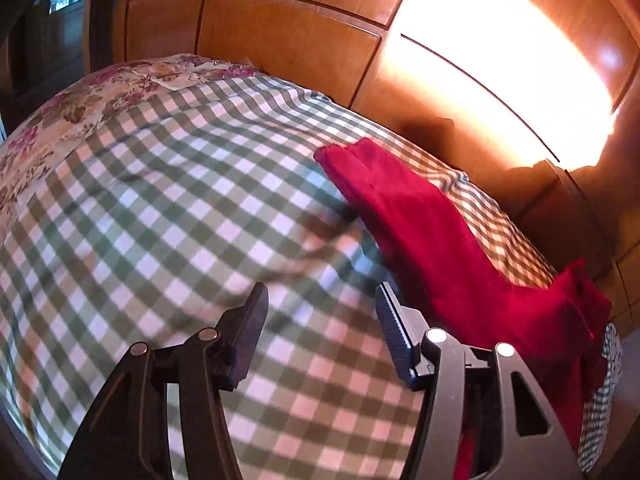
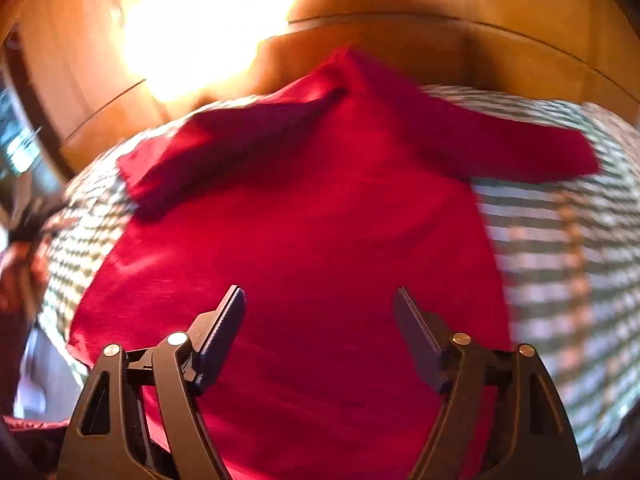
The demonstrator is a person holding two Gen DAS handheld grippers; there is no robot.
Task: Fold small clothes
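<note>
Shirt [image 2: 304, 240], red, lies spread on the checked bed [image 1: 160, 200], sleeves out, ready for folding. Right gripper [image 2: 318, 300] above it and left gripper [image 1: 322, 296] beside it: jaws wide, empty.

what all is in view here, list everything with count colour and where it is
red garment: one, red, spread on the checked cover with both sleeves out to the sides; in the left wrist view it lies along the cover's right side
checked cover: one, green and white, over the bed surface under the garment
floral cloth: one, cream with pink flowers, at the far left end of the bed beyond the checked cover
wooden panels: several, orange-brown, behind the bed, with a bright glare patch
left gripper: one, black, open, over bare checked cover, left of the garment
right gripper: one, black, open, over the garment's body, holding nothing
</note>
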